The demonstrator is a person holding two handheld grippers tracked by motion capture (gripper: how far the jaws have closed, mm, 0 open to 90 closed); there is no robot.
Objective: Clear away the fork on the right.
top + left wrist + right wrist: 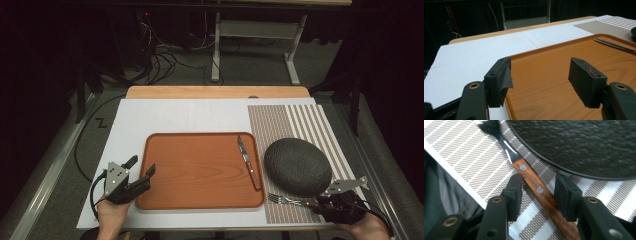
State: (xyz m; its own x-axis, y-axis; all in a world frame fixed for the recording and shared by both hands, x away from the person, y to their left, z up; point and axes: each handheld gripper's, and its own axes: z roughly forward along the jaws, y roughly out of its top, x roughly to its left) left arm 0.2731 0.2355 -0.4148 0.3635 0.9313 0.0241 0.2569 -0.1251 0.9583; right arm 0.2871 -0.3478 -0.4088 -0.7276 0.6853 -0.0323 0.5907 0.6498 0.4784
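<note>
A fork [287, 201] with a wooden handle [536, 186] lies on the striped placemat [280, 120], just in front of a dark grey plate [297, 166]. My right gripper [320, 204] sits low at the mat's near edge. In the right gripper view its jaws [539, 180] stand either side of the fork's handle, with small gaps showing, so the gripper is open. My left gripper [141, 166] hovers open and empty over the left rim of the orange wooden tray [200, 170]. A knife [248, 162] lies along the tray's right side.
The tray [549, 82] and the placemat [461, 157] rest on a white board [175, 115] over a wooden table. The plate [579, 142] lies close beyond the right jaws. The knife [614, 45] is far from the left gripper [540, 65]. Dark floor, cables and a frame lie beyond.
</note>
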